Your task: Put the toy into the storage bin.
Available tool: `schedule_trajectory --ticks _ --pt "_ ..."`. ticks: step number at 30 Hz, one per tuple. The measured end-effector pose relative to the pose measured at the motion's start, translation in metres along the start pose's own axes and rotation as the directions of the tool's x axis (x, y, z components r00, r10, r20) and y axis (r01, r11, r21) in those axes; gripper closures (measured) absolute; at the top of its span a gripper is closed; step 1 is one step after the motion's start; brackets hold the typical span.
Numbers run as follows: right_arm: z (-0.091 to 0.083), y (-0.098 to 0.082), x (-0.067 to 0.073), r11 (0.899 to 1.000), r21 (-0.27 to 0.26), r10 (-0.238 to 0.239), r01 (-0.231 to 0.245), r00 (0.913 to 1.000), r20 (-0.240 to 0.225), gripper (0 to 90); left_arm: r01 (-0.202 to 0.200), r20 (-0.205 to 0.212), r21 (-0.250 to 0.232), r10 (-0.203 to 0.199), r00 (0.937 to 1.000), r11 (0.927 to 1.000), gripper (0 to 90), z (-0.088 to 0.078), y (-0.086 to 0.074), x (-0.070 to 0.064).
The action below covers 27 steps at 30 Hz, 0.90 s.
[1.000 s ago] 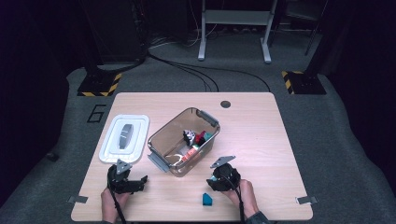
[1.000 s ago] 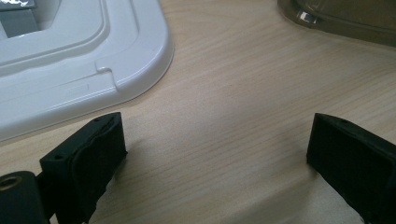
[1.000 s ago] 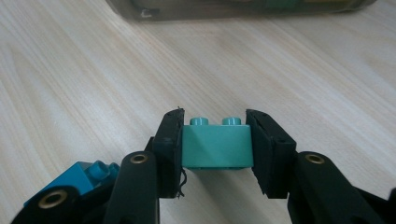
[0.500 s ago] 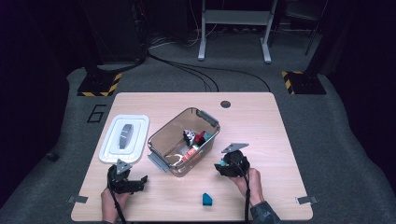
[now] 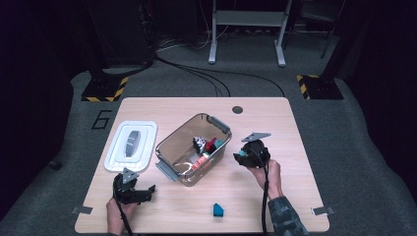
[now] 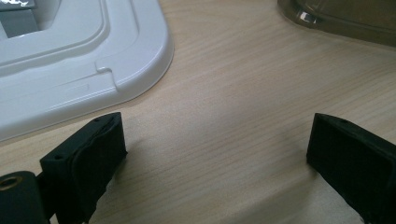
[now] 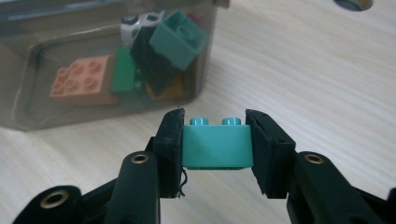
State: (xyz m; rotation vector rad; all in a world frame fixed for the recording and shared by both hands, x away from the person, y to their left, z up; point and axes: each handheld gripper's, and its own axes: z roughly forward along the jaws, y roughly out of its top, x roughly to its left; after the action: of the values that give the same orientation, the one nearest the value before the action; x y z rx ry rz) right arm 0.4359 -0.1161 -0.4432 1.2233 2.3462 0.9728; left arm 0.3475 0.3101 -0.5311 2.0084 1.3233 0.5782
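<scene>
Now your right hand-held gripper (image 7: 214,140) is clamped on a teal brick (image 7: 217,145), held above the table (image 5: 295,147) just beside the bin (image 5: 172,147). Your left hand-held gripper (image 6: 215,154) rests with its jaws wide apart, near the white lid (image 6: 93,70).

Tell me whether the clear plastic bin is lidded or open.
Open: the clear plastic bin has no cover on top, and the white rectangular lid lies flat beside it on the wooden table.
</scene>
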Motion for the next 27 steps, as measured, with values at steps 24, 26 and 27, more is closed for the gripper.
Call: schedule_trajectory --ticks 24,26,27 --pt "-0.011 0.055 -0.016 0.998 -0.048 -0.034 0.038 0.9963 0.078 58.6 0.003 0.001 0.002 -0.003 1.0000 1.0000 4.5 0.000 0.000 0.000" --pt "-0.012 0.060 -0.016 0.998 -0.052 -0.038 0.043 0.9959 0.082 58.6 0.002 0.001 0.000 -0.002 1.0000 1.0000 4.5 0.000 0.000 0.000" --pt "-0.013 0.062 -0.015 0.997 -0.056 -0.046 0.051 0.9951 0.088 58.6 0.003 0.002 0.001 -0.003 1.0000 1.0000 4.5 0.000 0.000 0.000"
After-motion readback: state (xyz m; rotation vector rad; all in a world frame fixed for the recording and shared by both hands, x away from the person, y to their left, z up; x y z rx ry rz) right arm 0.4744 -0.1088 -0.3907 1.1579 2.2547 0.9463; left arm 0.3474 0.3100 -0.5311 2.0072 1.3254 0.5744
